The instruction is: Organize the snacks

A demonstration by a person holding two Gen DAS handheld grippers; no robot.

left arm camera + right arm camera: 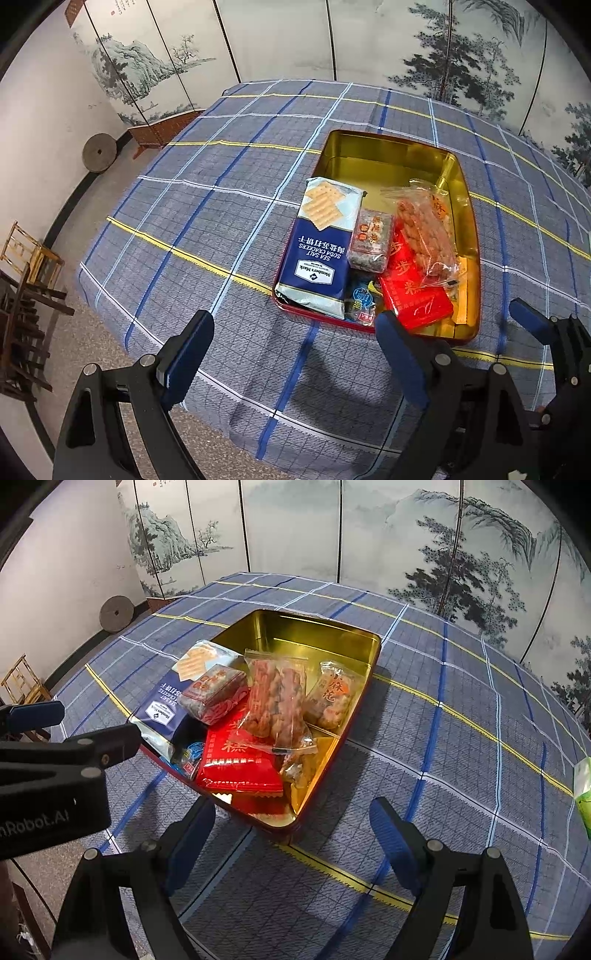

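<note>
A gold-lined tin (391,155) (317,627) with a red outside sits on the plaid cloth. In it lie a blue soda cracker pack (317,251) (166,705), a small nut bar pack (371,236) (216,694), a red pack (413,291) (240,764), a clear bag of fried twists (424,229) (277,701), another twist pack (332,698) and small blue sweets (360,299). My left gripper (295,343) is open and empty just in front of the tin. My right gripper (291,830) is open and empty at the tin's near corner.
The plaid tablecloth (207,206) (461,738) covers the table. A green packet (583,790) lies at the right edge. A painted folding screen (280,37) stands behind. Wooden chairs (26,280) and a millstone (99,153) stand at the left.
</note>
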